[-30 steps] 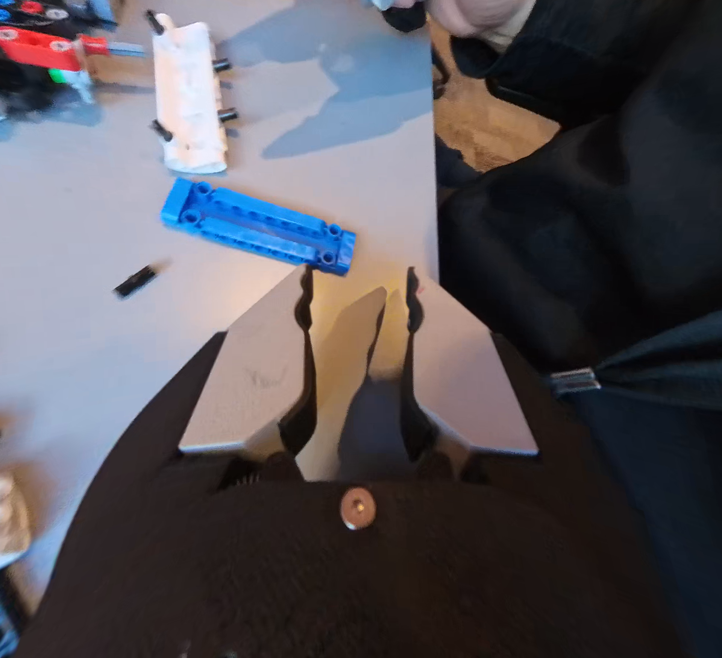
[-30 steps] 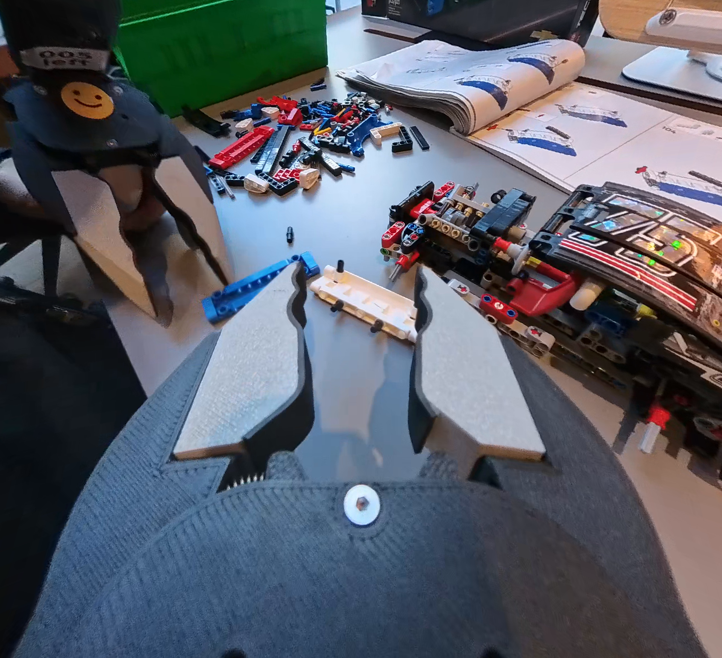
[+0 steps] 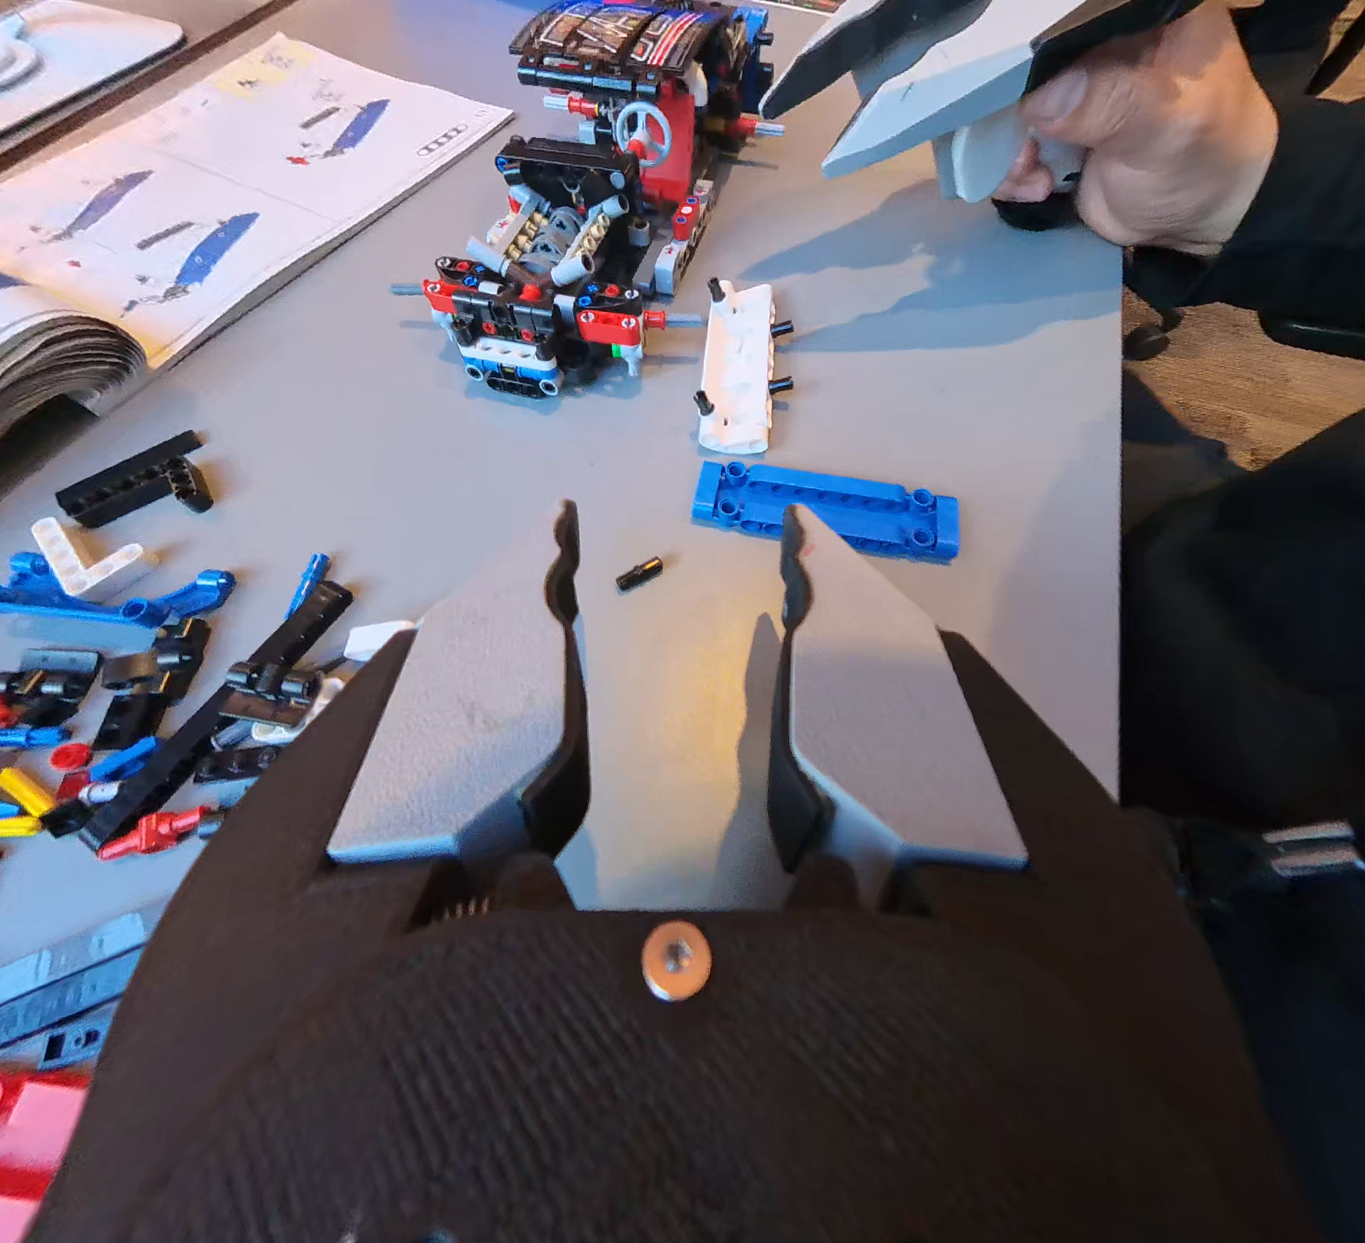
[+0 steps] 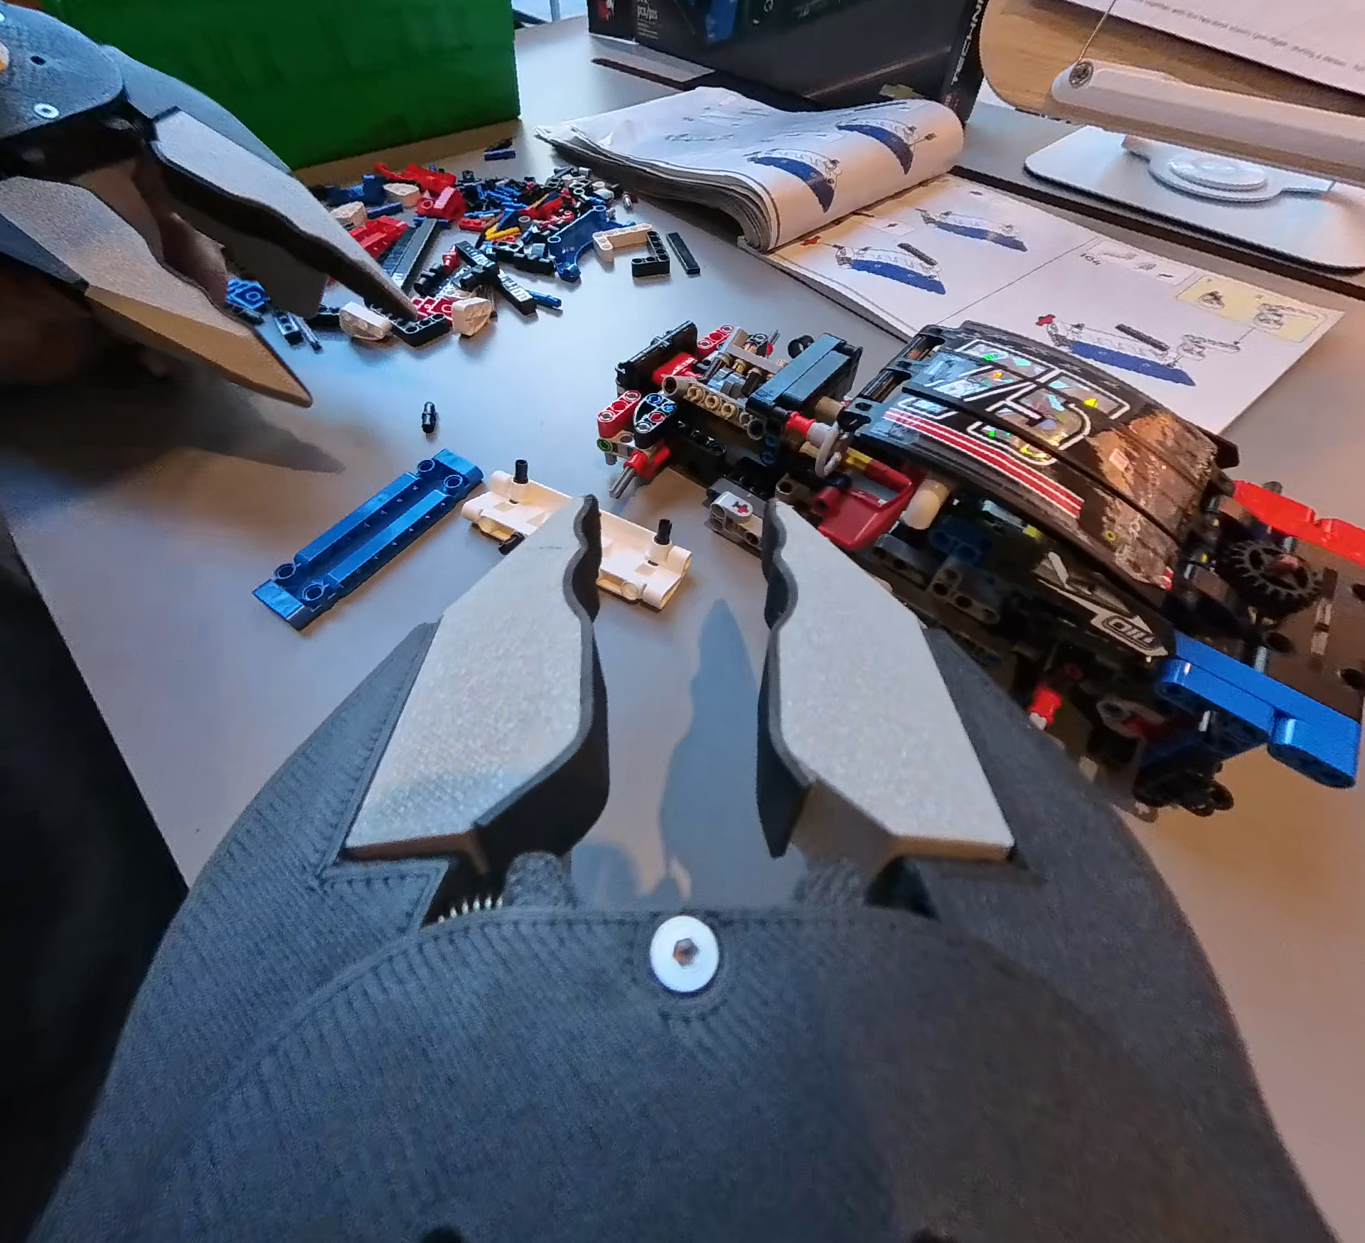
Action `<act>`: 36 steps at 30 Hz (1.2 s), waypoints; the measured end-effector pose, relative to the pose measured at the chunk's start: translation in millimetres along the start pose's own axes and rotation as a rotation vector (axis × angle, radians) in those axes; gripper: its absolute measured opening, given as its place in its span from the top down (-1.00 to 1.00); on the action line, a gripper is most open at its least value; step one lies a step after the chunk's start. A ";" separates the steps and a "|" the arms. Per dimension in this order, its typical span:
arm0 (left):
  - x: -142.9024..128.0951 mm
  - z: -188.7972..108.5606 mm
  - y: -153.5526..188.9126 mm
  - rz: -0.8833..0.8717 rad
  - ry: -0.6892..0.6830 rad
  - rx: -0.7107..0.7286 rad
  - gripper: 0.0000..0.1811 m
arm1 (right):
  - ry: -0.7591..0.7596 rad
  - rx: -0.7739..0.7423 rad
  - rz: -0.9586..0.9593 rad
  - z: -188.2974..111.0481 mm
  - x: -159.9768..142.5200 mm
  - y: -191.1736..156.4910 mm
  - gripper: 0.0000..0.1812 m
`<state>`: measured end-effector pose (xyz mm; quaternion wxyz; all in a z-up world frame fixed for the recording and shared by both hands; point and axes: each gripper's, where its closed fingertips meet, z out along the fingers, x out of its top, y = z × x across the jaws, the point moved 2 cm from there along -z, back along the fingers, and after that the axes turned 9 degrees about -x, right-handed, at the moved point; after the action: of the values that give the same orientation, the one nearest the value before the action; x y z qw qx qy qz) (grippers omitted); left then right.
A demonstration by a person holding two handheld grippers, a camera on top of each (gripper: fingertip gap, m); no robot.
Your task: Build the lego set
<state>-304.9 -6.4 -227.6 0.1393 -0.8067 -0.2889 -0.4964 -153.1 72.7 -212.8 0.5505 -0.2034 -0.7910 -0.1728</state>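
Left claw (image 3: 678, 536) swung toward black pin (image 3: 639, 573), empty

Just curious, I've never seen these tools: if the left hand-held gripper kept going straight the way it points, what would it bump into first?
Probably the small black pin lying on the table, though depth is hard to judge.

I see the half-built car (image 3: 591, 203) lying at my twelve o'clock; white panel (image 3: 739, 369) and blue plate (image 3: 823, 506) flat beside it, apparently untouched.
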 end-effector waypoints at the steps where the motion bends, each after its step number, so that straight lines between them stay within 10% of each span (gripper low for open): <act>1: -0.2 0.8 0.1 -0.001 -0.004 -0.008 0.42 | 0.001 -0.002 0.003 0.0 0.1 0.5 0.55; 19: 2.2 -6.1 -11.4 -0.052 0.040 0.022 0.55 | 0.038 -0.056 -0.010 -3.0 3.8 2.7 0.56; 28: -15.6 -12.1 -12.2 -0.074 -0.059 0.005 0.59 | -0.055 0.289 0.024 -7.1 -0.9 -99.0 0.43; 36: -15.1 -2.2 -25.6 0.054 -0.266 -0.050 0.59 | -0.283 0.127 0.053 16.5 -28.0 -121.3 0.46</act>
<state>-327.0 7.9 -241.4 0.0928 -0.8761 -0.2704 -0.3882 -219.8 -26.9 -250.7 0.4498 -0.2112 -0.8643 -0.0777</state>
